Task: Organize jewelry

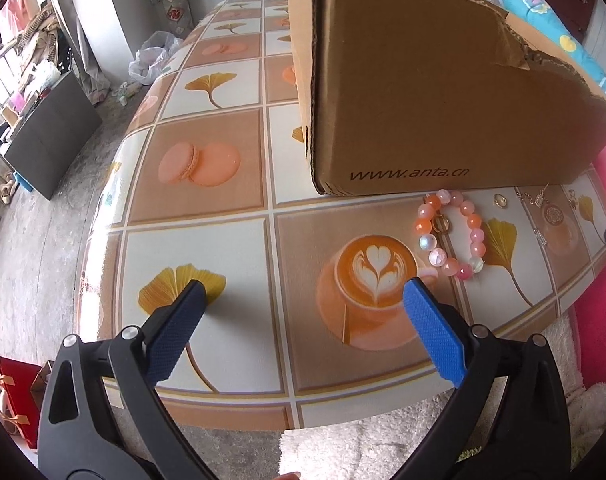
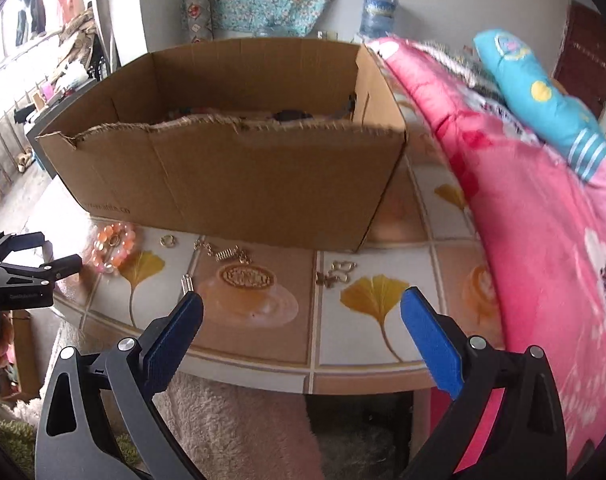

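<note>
Tiled tabletop (image 1: pixel 207 248) with one cardboard box (image 1: pixel 423 100), one bead bracelet (image 1: pixel 453 232); both hand-held grippers (image 1: pixel 305 296) (image 2: pixel 303 304) wide open, empty.

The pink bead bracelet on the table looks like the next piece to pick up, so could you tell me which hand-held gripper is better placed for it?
Left. The left hand-held gripper is open, with the bead bracelet just beyond its right fingertip. From the right hand-held gripper, the bracelet lies far off to the left.
</note>
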Available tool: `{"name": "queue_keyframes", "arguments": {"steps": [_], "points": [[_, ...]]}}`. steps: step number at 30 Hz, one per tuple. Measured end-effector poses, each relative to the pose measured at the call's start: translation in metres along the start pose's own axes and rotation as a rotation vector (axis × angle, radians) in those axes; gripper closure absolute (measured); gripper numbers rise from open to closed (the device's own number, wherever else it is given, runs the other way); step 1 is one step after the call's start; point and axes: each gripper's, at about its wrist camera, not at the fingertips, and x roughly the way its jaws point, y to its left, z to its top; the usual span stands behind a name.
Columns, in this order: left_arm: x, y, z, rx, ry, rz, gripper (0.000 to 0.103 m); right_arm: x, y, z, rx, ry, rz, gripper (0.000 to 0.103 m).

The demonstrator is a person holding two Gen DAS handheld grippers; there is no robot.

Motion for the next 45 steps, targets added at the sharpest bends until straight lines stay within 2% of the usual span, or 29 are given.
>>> {"name": "queue_keyframes", "arguments": {"steps": [5,7,9,12,14,19,22,24,25,27,31,33,38,41,45], "points": [[0.000,0.000,0.001,0.012,0.001,-0.002,0.007,0.010,-0.013,-0.002,0.065,0.010,0.049,0.011],[-0.005,-0.001,0.001,0.019,0.005,0.040,0.007,0.013,-0.017,-0.001,0.073,0.008,0.055,0.015],[-0.021,-0.002,0.000,0.011,-0.063,0.046,0.007,0.014,-0.021,-0.001,0.079,0.002,0.064,0.019],[-0.049,-0.009,0.001,0.031,-0.174,-0.039,0.007,0.017,-0.027,-0.001,0.087,-0.007,0.079,0.026],[-0.057,-0.022,0.003,0.056,-0.209,-0.089,0.007,0.019,-0.032,0.001,0.096,-0.014,0.096,0.032],[-0.054,-0.080,0.008,0.169,-0.194,-0.256,0.009,0.024,-0.040,0.001,0.105,-0.008,0.130,0.054],[-0.053,-0.118,0.006,0.278,-0.208,-0.288,0.022,0.024,-0.045,-0.001,0.116,-0.018,0.145,0.061],[-0.048,-0.139,0.010,0.333,-0.211,-0.309,0.036,0.027,-0.053,0.000,0.143,-0.017,0.149,0.066],[-0.045,-0.145,0.012,0.349,-0.212,-0.331,0.039,0.028,-0.058,0.000,0.158,-0.016,0.152,0.069],[-0.039,-0.164,0.018,0.389,-0.207,-0.383,0.046,0.030,-0.066,0.000,0.179,-0.023,0.148,0.071],[-0.023,-0.195,0.025,0.453,-0.182,-0.441,0.060,0.035,-0.082,0.001,0.213,-0.034,0.137,0.072],[-0.016,-0.210,0.025,0.470,-0.157,-0.469,0.073,0.039,-0.087,0.000,0.223,-0.029,0.137,0.073],[-0.001,-0.237,0.031,0.484,-0.131,-0.478,0.075,0.046,-0.094,-0.001,0.214,-0.017,0.137,0.075],[0.004,-0.244,0.032,0.493,-0.120,-0.454,0.076,0.050,-0.098,0.000,0.208,-0.020,0.140,0.075],[0.008,-0.251,0.031,0.518,-0.121,-0.412,0.083,0.051,-0.101,0.001,0.202,-0.034,0.146,0.075]]}}
